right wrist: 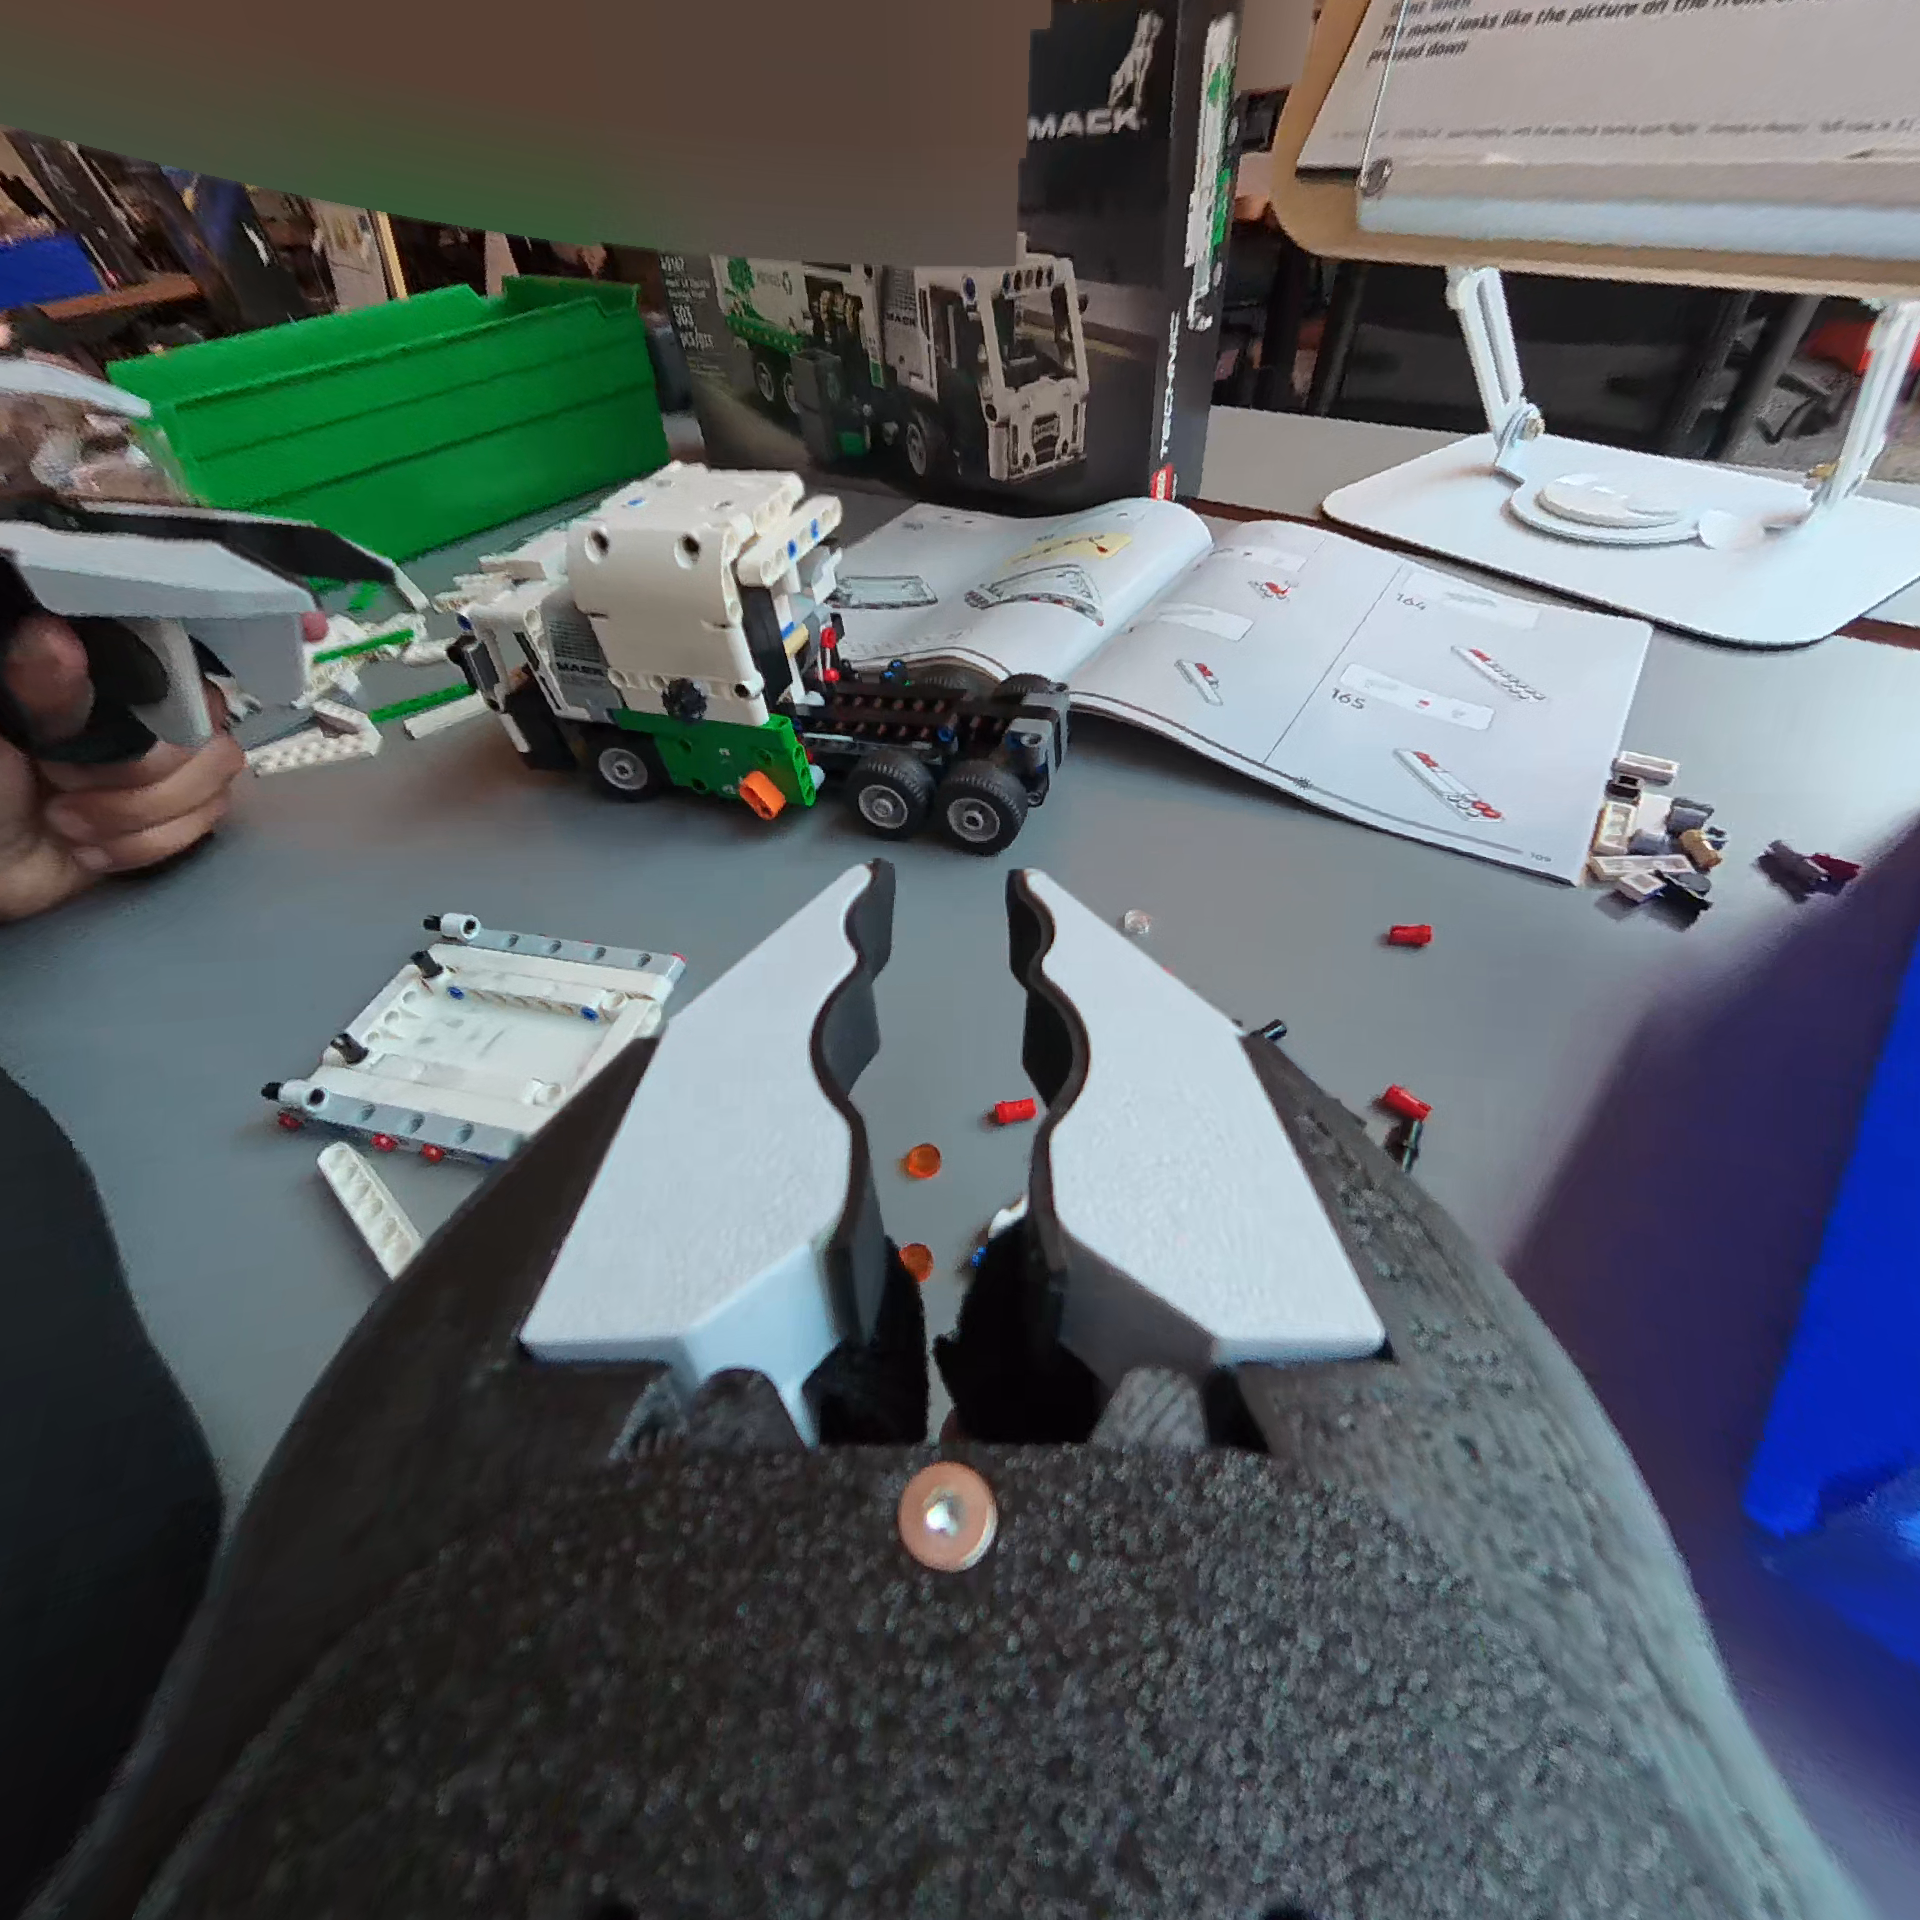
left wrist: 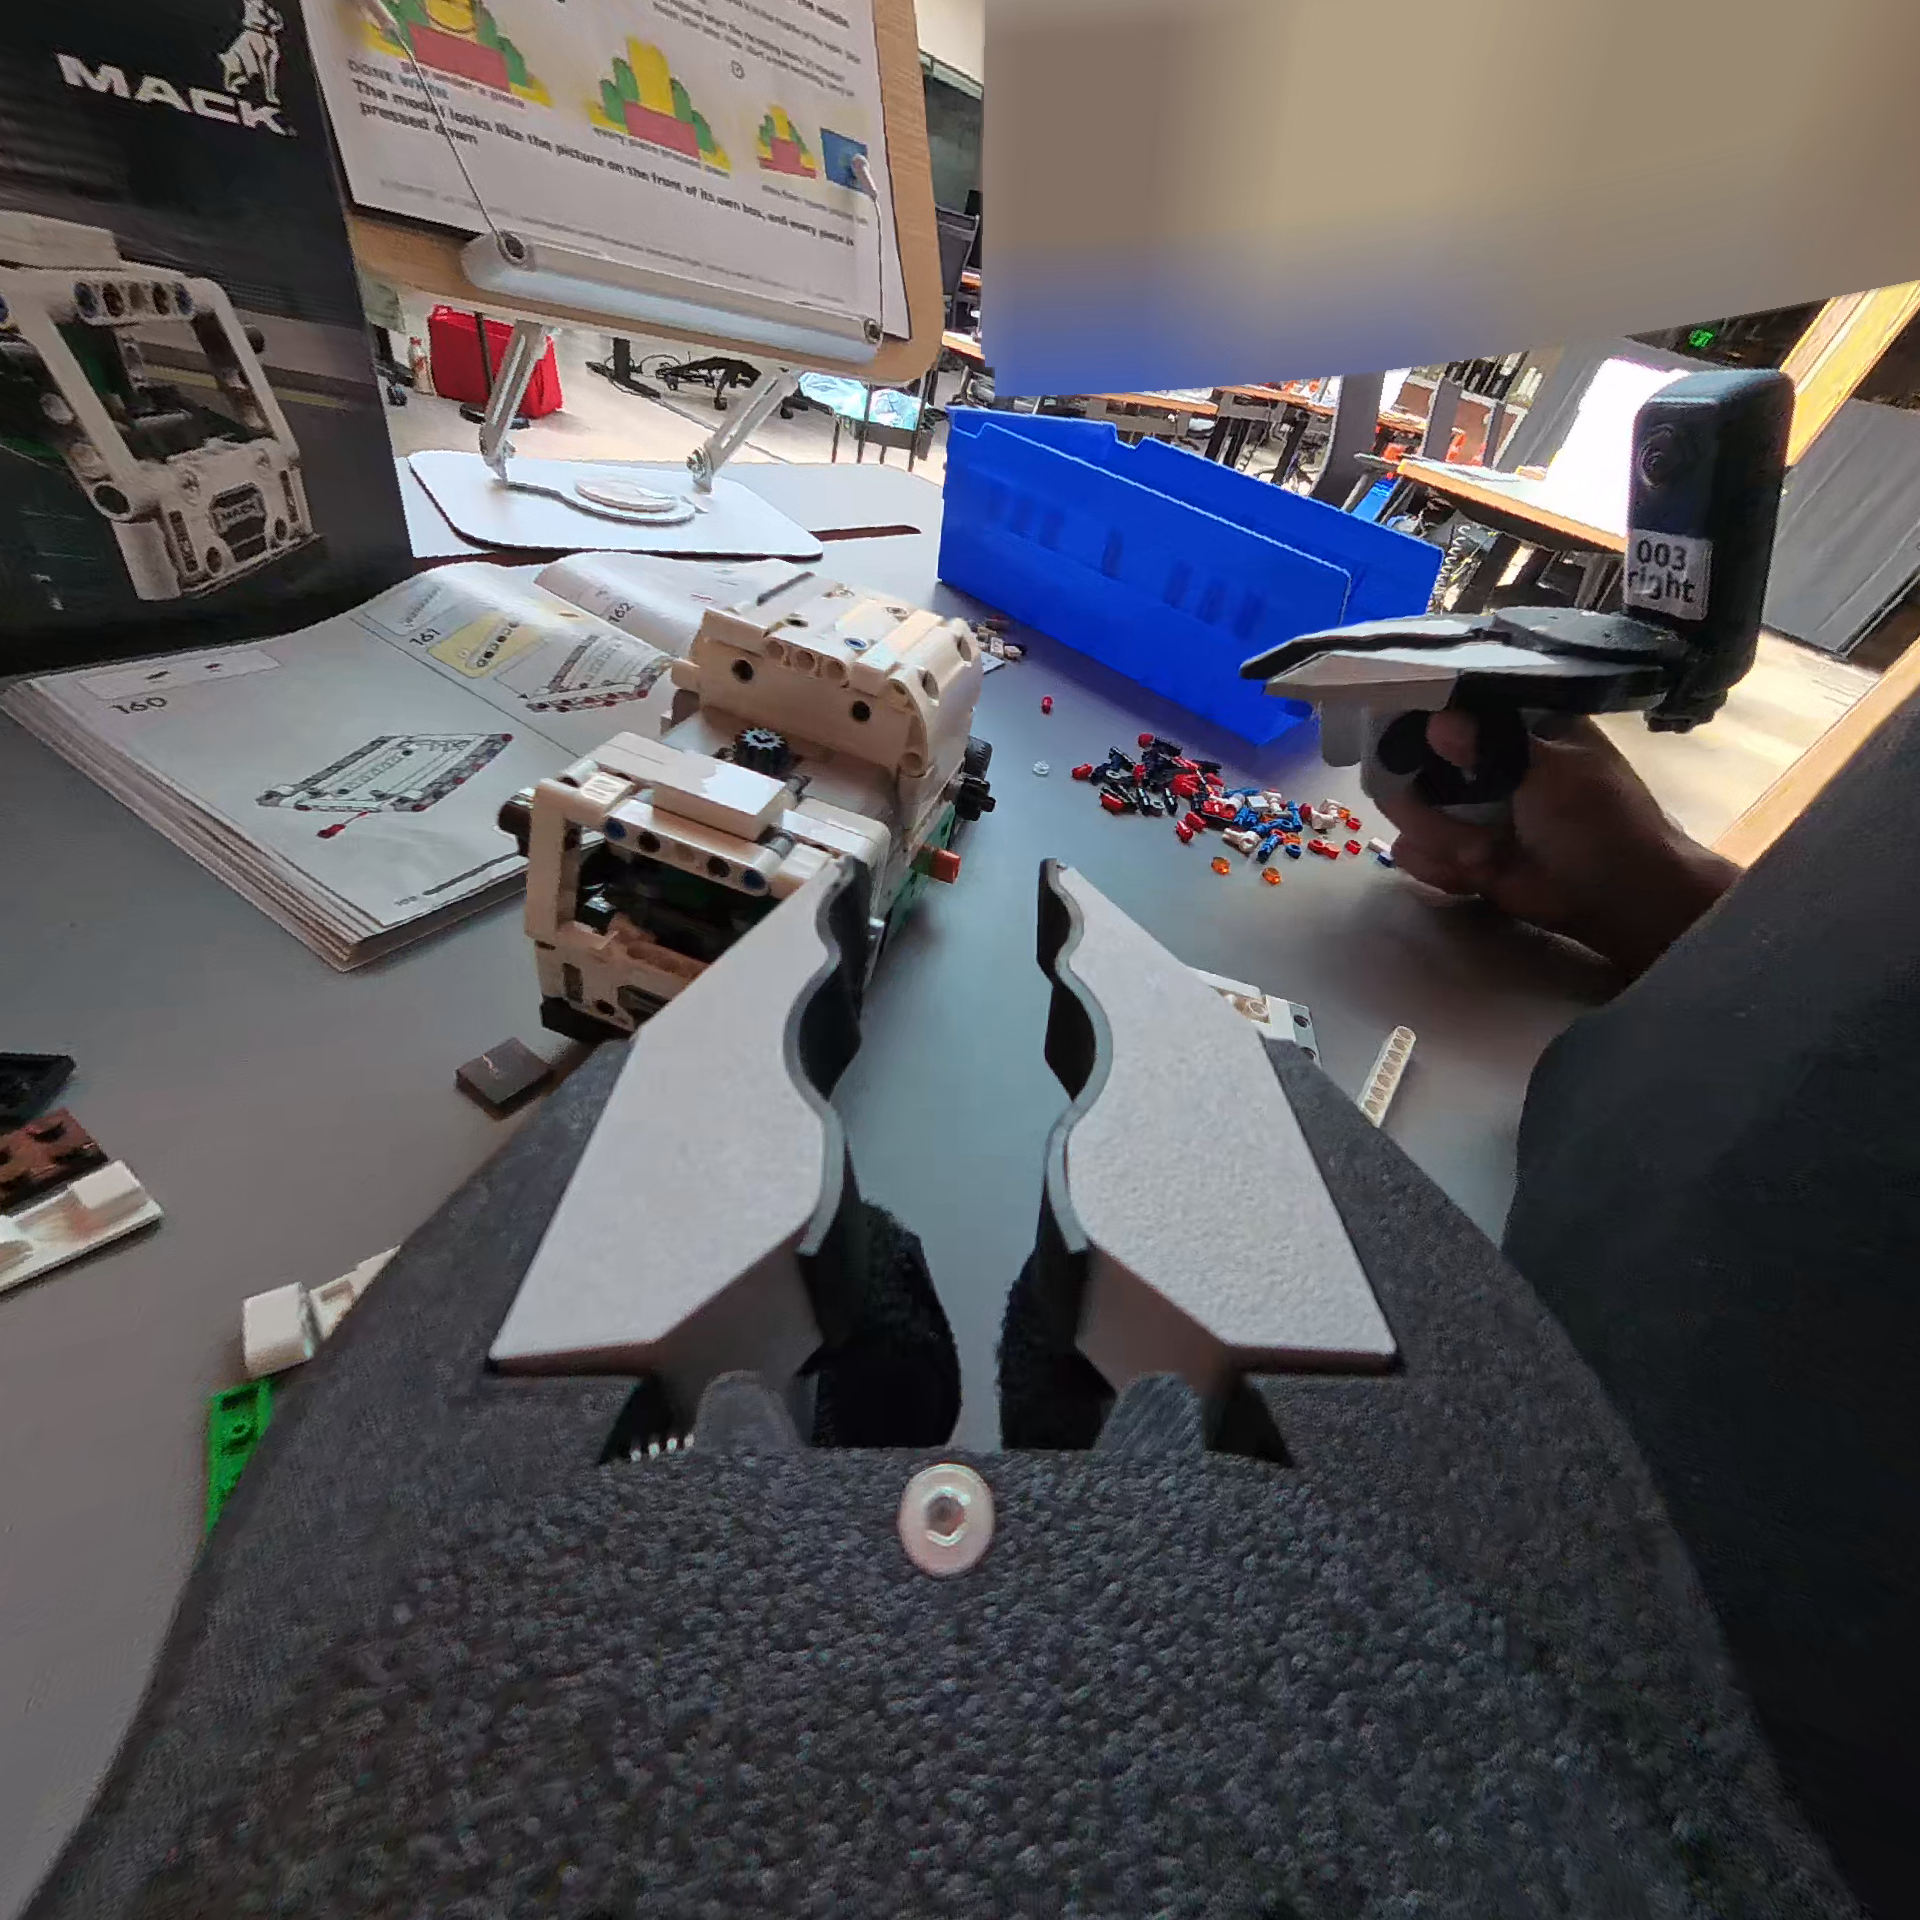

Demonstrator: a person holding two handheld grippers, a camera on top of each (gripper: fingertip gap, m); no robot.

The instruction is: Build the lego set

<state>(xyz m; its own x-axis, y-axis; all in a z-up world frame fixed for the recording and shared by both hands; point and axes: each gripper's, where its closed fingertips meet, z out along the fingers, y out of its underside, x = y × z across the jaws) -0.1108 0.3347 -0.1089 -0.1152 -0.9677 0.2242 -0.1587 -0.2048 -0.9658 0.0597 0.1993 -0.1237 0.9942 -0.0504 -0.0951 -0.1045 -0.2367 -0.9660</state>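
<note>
**Left wrist view and right wrist view split the counter between them**

Left wrist view looks over the front of the half-built lego truck (left wrist: 748,800), cab toward the camera, standing on the grey counter (left wrist: 312,1122) just ahead of the left hand-held gripper (left wrist: 951,883). Its two fingers stand apart with bare counter between them, gripping nothing. Only this view shows the blue bin (left wrist: 1164,561) behind a scatter of small red, blue and black pins (left wrist: 1216,800), and the right hand-held gripper (left wrist: 1273,665) from the side, held in a hand (left wrist: 1538,821) above those pins; from here its fingers look close together, though the angle hides any gap.

Right wrist view sees the lego truck (right wrist: 769,675) side-on instead: white cab, green lower panel, bare black chassis on rear wheels. The right hand-held gripper (right wrist: 951,883) is parted by a narrow gap and empty, with orange round studs (right wrist: 922,1161) and a red pin (right wrist: 1013,1112) lying on the counter (right wrist: 1351,935) between its fingers. Only here appear the green bin (right wrist: 416,416), a flat white framed panel (right wrist: 468,1039) left of the fingers with a loose white beam (right wrist: 369,1205) near it, and a small heap of grey and tan tiles (right wrist: 1662,831) at the right. The left hand-held gripper (right wrist: 353,577) shows at the left edge, in a hand (right wrist: 94,790).

Both views share the open instruction booklet (left wrist: 343,769) (right wrist: 1299,665), the set's box (left wrist: 166,416) (right wrist: 935,343) and a white document stand (left wrist: 623,520) (right wrist: 1621,540).
</note>
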